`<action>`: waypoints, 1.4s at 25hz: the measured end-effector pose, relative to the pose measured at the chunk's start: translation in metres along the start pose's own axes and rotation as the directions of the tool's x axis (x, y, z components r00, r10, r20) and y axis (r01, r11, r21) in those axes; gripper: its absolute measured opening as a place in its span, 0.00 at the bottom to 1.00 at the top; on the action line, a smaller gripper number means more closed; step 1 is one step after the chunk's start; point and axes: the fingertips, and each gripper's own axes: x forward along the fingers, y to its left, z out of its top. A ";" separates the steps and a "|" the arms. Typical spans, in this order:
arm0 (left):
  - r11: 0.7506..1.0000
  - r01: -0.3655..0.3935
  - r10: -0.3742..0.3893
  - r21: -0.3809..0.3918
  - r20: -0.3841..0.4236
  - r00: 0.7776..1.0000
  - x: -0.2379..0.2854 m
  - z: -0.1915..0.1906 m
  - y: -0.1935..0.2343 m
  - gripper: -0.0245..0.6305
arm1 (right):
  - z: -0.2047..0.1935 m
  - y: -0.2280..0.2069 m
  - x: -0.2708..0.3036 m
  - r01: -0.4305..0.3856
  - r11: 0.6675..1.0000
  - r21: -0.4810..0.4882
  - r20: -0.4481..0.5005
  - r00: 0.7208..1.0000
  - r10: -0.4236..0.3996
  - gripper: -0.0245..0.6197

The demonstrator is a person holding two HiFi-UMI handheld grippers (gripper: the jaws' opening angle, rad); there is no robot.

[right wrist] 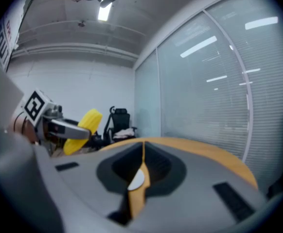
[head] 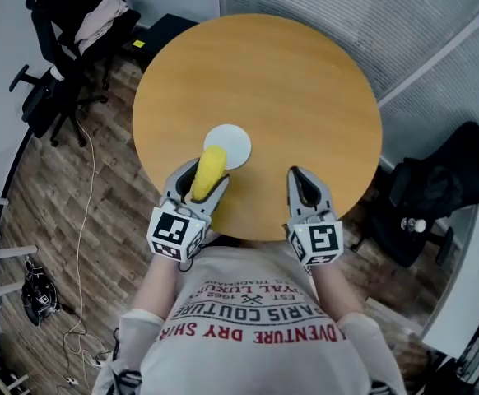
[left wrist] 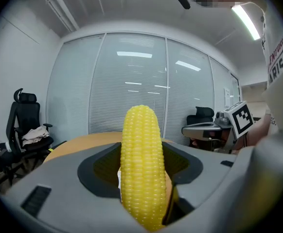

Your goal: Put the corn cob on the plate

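Note:
A yellow corn cob stands up between the jaws of my left gripper, which is shut on it above the near left part of the round wooden table. The cob's tip overlaps the near edge of a small white plate. In the left gripper view the corn cob fills the middle and hides the plate. My right gripper hovers at the table's near edge, to the right of the plate, shut on nothing. A sliver of the plate shows through its narrow slit.
A black office chair with clothes draped on it stands on the wood floor at the far left. Another dark chair sits to the right of the table. Cables trail on the floor at left. Glass partitions with blinds stand behind the table.

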 end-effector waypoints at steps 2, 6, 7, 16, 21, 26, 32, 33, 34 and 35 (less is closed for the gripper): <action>0.999 0.028 -0.027 0.022 -0.037 0.999 0.014 -0.012 0.012 0.47 | -0.006 -0.003 0.012 0.030 0.999 0.010 -0.014 0.999 -0.030 0.09; 0.995 0.087 -0.082 0.046 -0.106 0.991 0.043 -0.039 0.026 0.47 | -0.023 -0.007 0.028 0.069 0.997 0.019 -0.063 0.996 -0.067 0.09; 0.994 0.099 -0.093 0.042 -0.125 0.988 0.051 -0.047 0.030 0.47 | -0.028 -0.008 0.031 0.072 0.997 0.018 -0.076 0.995 -0.071 0.09; 0.977 0.212 -0.194 0.020 -0.330 0.924 0.117 -0.123 0.050 0.47 | -0.056 -0.016 0.065 0.097 0.994 0.046 -0.151 0.984 -0.089 0.09; 0.971 0.239 -0.215 -0.004 -0.445 0.869 0.144 -0.160 0.055 0.47 | -0.070 -0.021 0.073 0.109 0.991 0.077 -0.190 0.977 -0.093 0.09; 0.971 0.238 -0.207 -0.016 -0.550 0.809 0.157 -0.190 0.060 0.47 | -0.080 -0.026 0.078 0.131 0.987 0.092 -0.218 0.970 -0.108 0.09; 0.970 0.238 -0.219 -0.054 -0.623 0.751 0.165 -0.213 0.060 0.47 | -0.080 -0.032 0.083 0.148 0.982 0.119 -0.227 0.967 -0.118 0.09; 0.969 0.240 -0.221 -0.057 -0.634 0.741 0.166 -0.216 0.059 0.47 | -0.080 -0.034 0.083 0.152 0.981 0.122 -0.228 0.966 -0.121 0.09; 0.969 0.240 -0.221 -0.060 -0.643 0.733 0.168 -0.218 0.058 0.47 | -0.081 -0.037 0.083 0.156 0.980 0.125 -0.230 0.965 -0.125 0.09; 0.969 0.239 -0.222 -0.063 -0.650 0.727 0.170 -0.220 0.057 0.47 | -0.082 -0.039 0.082 0.162 0.978 0.128 -0.233 0.964 -0.129 0.09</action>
